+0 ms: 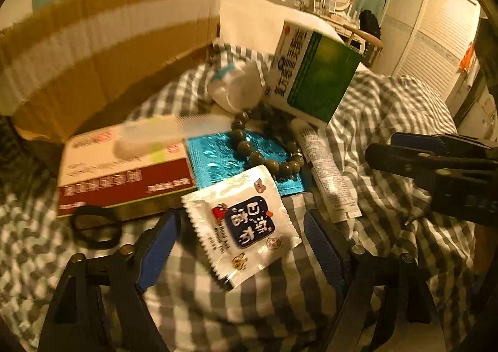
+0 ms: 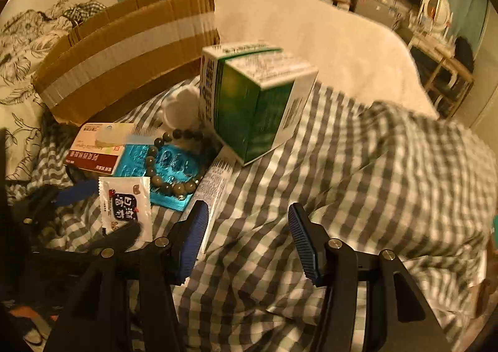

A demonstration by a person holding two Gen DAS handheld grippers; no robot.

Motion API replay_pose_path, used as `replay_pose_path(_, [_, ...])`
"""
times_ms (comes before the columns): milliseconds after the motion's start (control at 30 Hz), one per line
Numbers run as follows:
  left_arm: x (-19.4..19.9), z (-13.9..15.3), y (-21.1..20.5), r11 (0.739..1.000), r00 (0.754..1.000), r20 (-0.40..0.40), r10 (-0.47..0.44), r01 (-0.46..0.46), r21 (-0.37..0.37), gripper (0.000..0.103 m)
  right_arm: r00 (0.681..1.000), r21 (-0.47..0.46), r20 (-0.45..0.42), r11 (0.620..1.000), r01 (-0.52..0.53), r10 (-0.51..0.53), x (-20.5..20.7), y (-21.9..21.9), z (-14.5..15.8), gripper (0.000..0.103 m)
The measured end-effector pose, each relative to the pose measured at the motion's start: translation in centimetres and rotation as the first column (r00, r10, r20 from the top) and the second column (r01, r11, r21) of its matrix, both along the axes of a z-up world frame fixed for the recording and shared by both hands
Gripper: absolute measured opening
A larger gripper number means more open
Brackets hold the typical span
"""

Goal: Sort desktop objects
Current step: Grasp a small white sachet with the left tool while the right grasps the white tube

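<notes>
Clutter spreading across a rumpled checked bedcover (image 1: 389, 109), awaiting sorting into the open cardboard box (image 1: 102, 49) tilting at far left. Looming over the pile at far centre, a green-and-white carton (image 1: 311, 78), standing on end and leaning, long axis running up and away; probably toppling onto the heap if nudged on such soft ground. Lying near left, a red-and-white medicine box (image 1: 124, 165), long axis running left to right. Resting beside it, a blue foil sheet (image 1: 218, 159), with a bead bracelet (image 1: 267, 146) draped on top and a white tube (image 1: 330, 177) alongside at right, pointing near to far.

Sitting nearest, a white snack sachet (image 1: 246, 227), long axis slanting from far left to near right, its far corner overlapping the foil. Straddling it, the left gripper (image 1: 242, 243), fingers apart and not yet pressing. Risking a miss here: flat, slippery packet on yielding fabric, likely sliding away or bringing a pinch of cloth with it, and dragging foil and beads if lifted carelessly.

Hovering at right over bare cloth, the right gripper (image 2: 249, 243), fingers apart, gripping nothing, its left finger close to the tube's near end.
</notes>
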State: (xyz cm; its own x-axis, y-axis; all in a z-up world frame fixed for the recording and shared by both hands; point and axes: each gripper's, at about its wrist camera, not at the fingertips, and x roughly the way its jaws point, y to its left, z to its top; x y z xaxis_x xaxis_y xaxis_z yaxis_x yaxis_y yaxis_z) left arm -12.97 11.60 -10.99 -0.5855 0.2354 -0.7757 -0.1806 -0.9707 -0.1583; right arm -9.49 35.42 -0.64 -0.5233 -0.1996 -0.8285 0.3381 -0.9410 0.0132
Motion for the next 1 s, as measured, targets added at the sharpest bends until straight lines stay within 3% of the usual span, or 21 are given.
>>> replay_pose_path(33, [-0.2,-0.3,0.1,1.0,1.0,0.011,-0.008,0.008,-0.006,0.041,1.0,-0.012,0.004,1.0,0.004,-0.004,0.1,0.2,-0.1,0.053])
replay_pose_path(67, [-0.5,-0.7,0.4,0.999,0.999,0.026,-0.026,0.026,-0.018,0.012,1.0,-0.021,0.008,1.0,0.007,-0.007,0.1,0.4,-0.1,0.053])
replay_pose_path(167, [0.1,-0.7,0.7,0.998,0.999,0.007,-0.054,0.054,-0.031,0.006,1.0,-0.033,0.024,0.999,0.01,-0.009,0.3,0.6,-0.5,0.053])
replay_pose_path(267, [0.9,0.0,0.3,0.998,0.998,-0.02,-0.052,0.051,-0.039,0.005,0.999,-0.031,0.034,0.999,0.016,-0.015,0.5,0.3,-0.7,0.053])
replay_pose_path(500, [1.9,1.2,-2.2,1.0,0.999,-0.045,-0.007,0.008,0.028,0.005,0.999,-0.006,0.046,1.0,0.006,-0.006,-0.1,-2.1,-1.2,0.053])
replay_pose_path(767, [1.4,0.9,-3.3,0.998,0.999,-0.039,0.018,-0.015,0.062,0.005,0.994,0.039,0.109,0.999,0.006,-0.01,-2.4,-4.3,-4.0,0.053])
replay_pose_path(833, [1.4,0.8,-3.5,0.998,0.999,-0.037,0.02,-0.018,0.065,0.005,0.993,0.058,0.12,0.998,-0.001,-0.006,-2.6,-4.6,-4.6,0.047])
replay_pose_path(867, [1.4,0.7,-3.5,0.998,0.999,-0.036,0.022,-0.019,0.064,0.005,0.992,0.065,0.127,0.998,-0.006,-0.003,-2.6,-4.6,-4.9,0.037])
replay_pose_path(1000, [1.4,0.8,-3.6,0.998,0.999,-0.036,0.027,-0.025,0.066,0.005,0.992,0.059,0.13,0.998,0.001,-0.008,-2.0,-4.2,-4.9,0.029])
